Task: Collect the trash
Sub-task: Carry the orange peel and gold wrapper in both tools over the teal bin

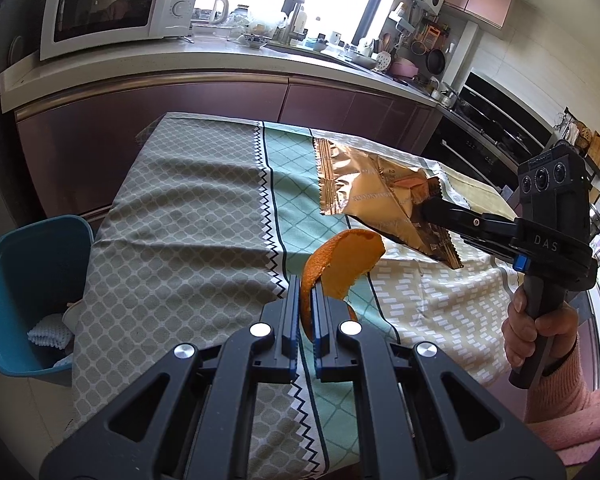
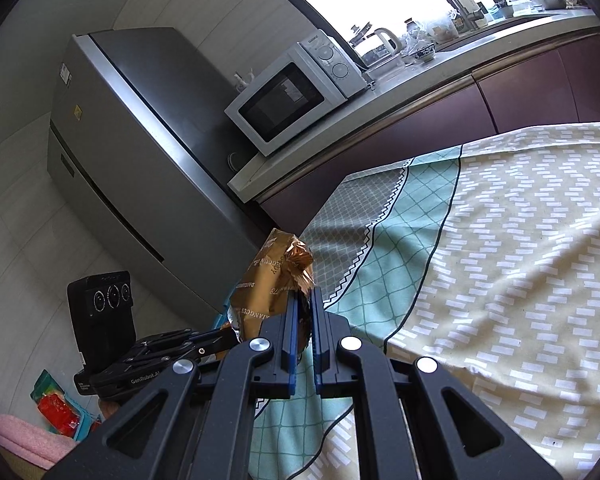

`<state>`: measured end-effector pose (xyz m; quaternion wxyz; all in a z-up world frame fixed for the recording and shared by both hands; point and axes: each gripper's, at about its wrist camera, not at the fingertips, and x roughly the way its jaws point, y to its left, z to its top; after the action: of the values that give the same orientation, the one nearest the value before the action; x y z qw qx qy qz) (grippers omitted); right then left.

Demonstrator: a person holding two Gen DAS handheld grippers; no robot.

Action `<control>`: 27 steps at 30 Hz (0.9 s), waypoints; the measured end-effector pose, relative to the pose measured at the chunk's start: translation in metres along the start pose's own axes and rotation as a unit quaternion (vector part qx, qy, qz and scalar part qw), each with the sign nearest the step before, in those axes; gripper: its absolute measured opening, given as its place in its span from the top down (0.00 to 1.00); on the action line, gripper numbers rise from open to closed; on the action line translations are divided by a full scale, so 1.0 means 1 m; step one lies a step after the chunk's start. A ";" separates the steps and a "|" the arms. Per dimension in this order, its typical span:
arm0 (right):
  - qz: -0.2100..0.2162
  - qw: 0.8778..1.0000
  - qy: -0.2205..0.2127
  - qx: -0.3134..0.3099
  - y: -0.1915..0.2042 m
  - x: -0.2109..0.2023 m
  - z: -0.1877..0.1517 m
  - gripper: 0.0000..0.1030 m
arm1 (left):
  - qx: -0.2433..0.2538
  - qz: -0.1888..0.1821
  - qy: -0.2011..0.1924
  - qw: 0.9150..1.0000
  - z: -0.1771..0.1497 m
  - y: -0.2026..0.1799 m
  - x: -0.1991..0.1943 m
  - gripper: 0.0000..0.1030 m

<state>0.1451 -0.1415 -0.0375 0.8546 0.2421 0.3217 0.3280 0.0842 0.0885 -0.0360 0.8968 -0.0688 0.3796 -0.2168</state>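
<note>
two tongs — one peel, one wrapper

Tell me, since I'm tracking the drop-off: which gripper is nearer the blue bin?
Left. The left gripper, holding the orange peel, is closer to the blue bin; the right gripper, holding the gold wrapper, is farther across the table.

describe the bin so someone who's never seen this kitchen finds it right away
Start at the table under the patterned tablecloth and go to its end nearest the white microwave. On the floor there, below the purple cabinets, stands the bin. It is the only blue plastic tub, open-topped, with white crumpled trash inside.
</note>
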 end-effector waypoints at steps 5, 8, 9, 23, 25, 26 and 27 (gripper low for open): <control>0.007 1.000 0.004 -0.003 0.002 0.006 0.000 0.95 | -0.002 0.008 -0.005 1.000 0.001 0.005 -0.004 0.95; 0.010 1.000 0.006 -0.006 0.003 0.009 0.000 0.95 | -0.004 0.012 -0.007 1.000 0.001 0.008 -0.007 0.95; 0.012 1.000 0.007 -0.006 0.004 0.010 0.000 0.95 | -0.005 0.013 -0.008 1.000 0.000 0.009 -0.008 0.95; 0.025 0.999 0.017 -0.014 0.011 0.023 0.003 0.95 | -0.015 0.027 -0.015 0.999 0.000 0.023 -0.017 0.95; 0.027 0.999 0.019 -0.015 0.013 0.025 0.003 0.95 | -0.017 0.029 -0.017 0.999 0.000 0.025 -0.019 0.95; 0.028 0.999 0.020 -0.016 0.014 0.026 0.004 0.95 | -0.018 0.030 -0.017 0.999 -0.001 0.026 -0.020 0.95; 0.029 0.999 0.020 -0.017 0.015 0.027 0.004 0.95 | -0.019 0.031 -0.018 0.999 -0.001 0.028 -0.022 0.95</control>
<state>0.1572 -0.1128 -0.0360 0.8422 0.2300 0.3261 0.3626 0.0798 0.1231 -0.0306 0.9083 -0.0781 0.3692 -0.1805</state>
